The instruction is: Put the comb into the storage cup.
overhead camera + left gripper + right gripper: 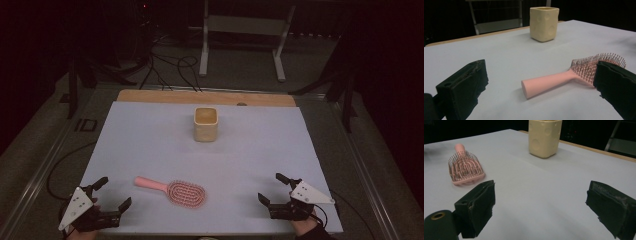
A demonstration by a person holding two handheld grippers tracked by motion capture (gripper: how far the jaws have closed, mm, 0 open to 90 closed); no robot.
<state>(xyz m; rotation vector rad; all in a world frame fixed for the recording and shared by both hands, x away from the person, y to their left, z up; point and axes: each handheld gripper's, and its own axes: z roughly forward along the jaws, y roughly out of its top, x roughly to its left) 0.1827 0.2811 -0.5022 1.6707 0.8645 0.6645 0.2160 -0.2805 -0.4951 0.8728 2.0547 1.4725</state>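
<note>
A pink hairbrush (172, 189) lies bristles up on the white table cover, its handle pointing left. Its handle end (534, 86) lies just ahead of my left gripper (114, 193), which rests at the near left corner, open and holding nothing. A cream square cup (205, 124) stands upright near the back centre of the table. My right gripper (270, 188) sits at the near right, open, nothing between its fingers. In the right gripper view the brush (465, 168) lies to the left and the cup (544, 137) stands ahead.
The white cover (150, 140) spans the table, with a wooden strip (150, 96) along the far edge. Cables (170, 67) and a metal stand (240, 30) are on the floor beyond the table.
</note>
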